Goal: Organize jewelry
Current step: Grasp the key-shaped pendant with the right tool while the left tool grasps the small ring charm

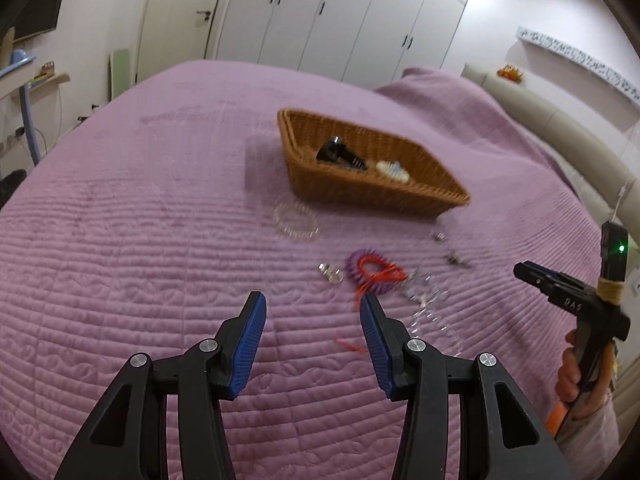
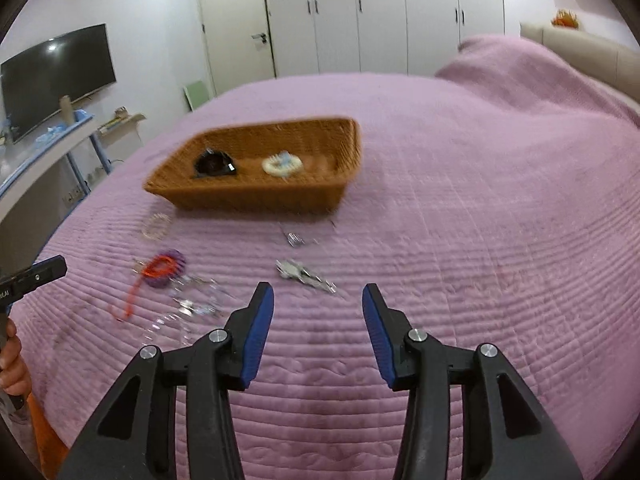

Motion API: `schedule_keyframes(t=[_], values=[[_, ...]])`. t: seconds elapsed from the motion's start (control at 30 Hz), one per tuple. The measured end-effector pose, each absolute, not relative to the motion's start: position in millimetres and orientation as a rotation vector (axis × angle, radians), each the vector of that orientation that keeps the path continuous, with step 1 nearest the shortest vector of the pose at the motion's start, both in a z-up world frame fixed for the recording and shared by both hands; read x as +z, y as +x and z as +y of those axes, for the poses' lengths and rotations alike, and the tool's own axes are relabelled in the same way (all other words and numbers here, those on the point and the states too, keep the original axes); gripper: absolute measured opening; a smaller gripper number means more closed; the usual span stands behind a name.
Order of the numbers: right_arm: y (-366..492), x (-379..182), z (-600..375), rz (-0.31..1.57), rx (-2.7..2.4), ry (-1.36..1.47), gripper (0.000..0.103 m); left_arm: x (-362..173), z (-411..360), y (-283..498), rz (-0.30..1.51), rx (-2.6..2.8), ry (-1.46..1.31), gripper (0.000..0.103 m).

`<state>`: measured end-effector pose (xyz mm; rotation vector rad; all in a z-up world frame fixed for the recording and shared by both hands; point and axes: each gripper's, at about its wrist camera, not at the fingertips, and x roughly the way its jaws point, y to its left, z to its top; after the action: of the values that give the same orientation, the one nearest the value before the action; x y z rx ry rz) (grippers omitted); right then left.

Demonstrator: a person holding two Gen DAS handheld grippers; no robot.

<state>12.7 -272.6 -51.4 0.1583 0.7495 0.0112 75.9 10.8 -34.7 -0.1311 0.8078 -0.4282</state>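
Both my tools, left (image 1: 312,304) and right (image 2: 318,296), jaws apart, empty. Jewelry loose on bed, basket (image 2: 256,196) at 12. Purple coil (image 1: 370,274) soft, springy, light; red cord (image 1: 380,274) tangled over it, so pinch coil rim.

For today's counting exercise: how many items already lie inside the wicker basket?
2. A black piece lies at the left end of the basket, and a white-and-blue ring near its middle. The near wall may hide smaller pieces.

Wicker basket (image 1: 400,196) sits beyond scattered jewelry (image 1: 374,274) on purple bedspread (image 1: 140,240).
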Motion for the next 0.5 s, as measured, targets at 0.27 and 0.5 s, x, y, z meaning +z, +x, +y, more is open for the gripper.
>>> schedule_keyframes(t=[0.27, 0.5], values=[[51, -76, -268, 0.832, 0.066, 0.064, 0.049, -63, -2, 97, 0.895, -0.407, -0.11, 0.05], [78, -86, -249, 0.858, 0.098, -0.036, 0.049, -72, -23, 111, 0.938, -0.368, -0.034, 0.05]])
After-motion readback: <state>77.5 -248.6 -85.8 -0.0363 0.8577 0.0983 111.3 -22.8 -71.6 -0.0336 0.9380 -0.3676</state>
